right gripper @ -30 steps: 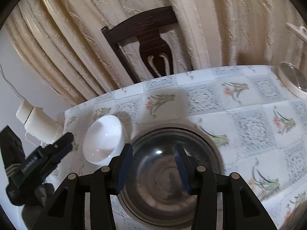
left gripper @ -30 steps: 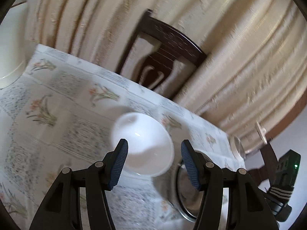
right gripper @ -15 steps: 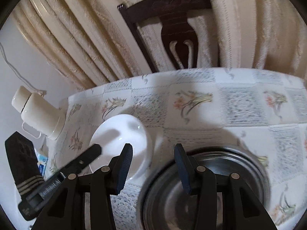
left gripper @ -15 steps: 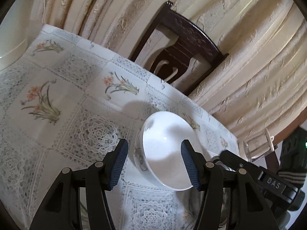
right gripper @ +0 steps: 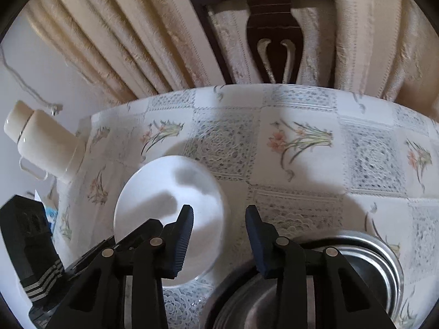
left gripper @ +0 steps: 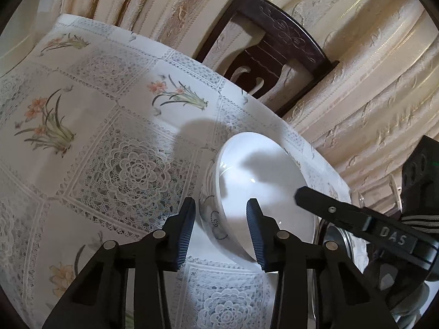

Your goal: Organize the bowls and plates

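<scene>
A white bowl (left gripper: 263, 186) with a blue pattern on its outside stands on the tablecloth. My left gripper (left gripper: 221, 220) is open and straddles its near left rim, one finger outside the wall and one over the inside. The same white bowl (right gripper: 167, 205) shows in the right wrist view. My right gripper (right gripper: 219, 227) is open at its right rim, its left finger over the bowl's inside. A steel plate (right gripper: 365, 249) lies at the lower right under the right gripper. The right gripper's finger (left gripper: 343, 216) reaches over the bowl in the left wrist view.
A floral lace-print tablecloth (left gripper: 109, 142) covers the table. A dark wooden chair (left gripper: 274, 54) stands behind it against cream curtains. A cream thermos flask (right gripper: 44, 142) stands at the table's left end. A glass item (left gripper: 392, 189) shows at the far right.
Both grippers have moved closer to the white bowl. The left one now straddles its near rim; the right one has shifted left off the steel plate to the bowl's right rim.
</scene>
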Available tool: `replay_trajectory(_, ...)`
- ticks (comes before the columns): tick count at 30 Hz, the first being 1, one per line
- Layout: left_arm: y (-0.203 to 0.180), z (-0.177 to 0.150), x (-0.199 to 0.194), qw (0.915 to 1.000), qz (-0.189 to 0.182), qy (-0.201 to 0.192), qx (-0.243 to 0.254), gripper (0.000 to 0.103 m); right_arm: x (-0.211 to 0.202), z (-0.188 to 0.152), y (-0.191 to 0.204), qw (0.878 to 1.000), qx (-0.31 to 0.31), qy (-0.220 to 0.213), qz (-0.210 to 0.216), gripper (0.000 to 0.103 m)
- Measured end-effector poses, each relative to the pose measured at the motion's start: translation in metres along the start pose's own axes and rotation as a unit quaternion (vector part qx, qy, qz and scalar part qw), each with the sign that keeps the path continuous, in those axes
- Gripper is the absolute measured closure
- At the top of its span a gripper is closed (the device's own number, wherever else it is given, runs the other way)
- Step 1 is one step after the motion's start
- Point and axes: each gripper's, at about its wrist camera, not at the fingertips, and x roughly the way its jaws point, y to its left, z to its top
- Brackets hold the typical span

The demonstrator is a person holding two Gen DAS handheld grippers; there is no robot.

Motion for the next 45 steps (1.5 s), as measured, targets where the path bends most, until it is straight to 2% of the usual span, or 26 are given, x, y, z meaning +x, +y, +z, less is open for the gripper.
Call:
replay_trajectory(3,0.0,-0.001,0.0,1.0,-0.001,-0.001,-0.001,0.064,0.009,0.002,0.005,1.0,-0.016,0.013,-0.007,0.071)
replay_trajectory(10,-0.003,-0.001,-0.002,1.0,0.001,-0.004,-0.001,0.065,0.012,0.003,0.004,1.0,-0.009,0.007,-0.019,0.081)
replay_trajectory(25,-0.004,0.003,-0.013,0.9993,0.032,-0.016,-0.013,0.065,-0.007,0.003,0.013,1.0,0.018,-0.004,0.005,0.082)
replay_trajectory(34,-0.016,0.003,-0.021,0.9998,0.009,-0.011,-0.011,0.065,-0.035,0.0,0.007,0.999,0.034,-0.026,0.0,0.082)
replay_trajectory(45,-0.053,-0.004,-0.046,0.9982,-0.058,-0.007,0.016,0.065,-0.088,-0.021,-0.011,0.997,0.054,-0.055,-0.026,0.082)
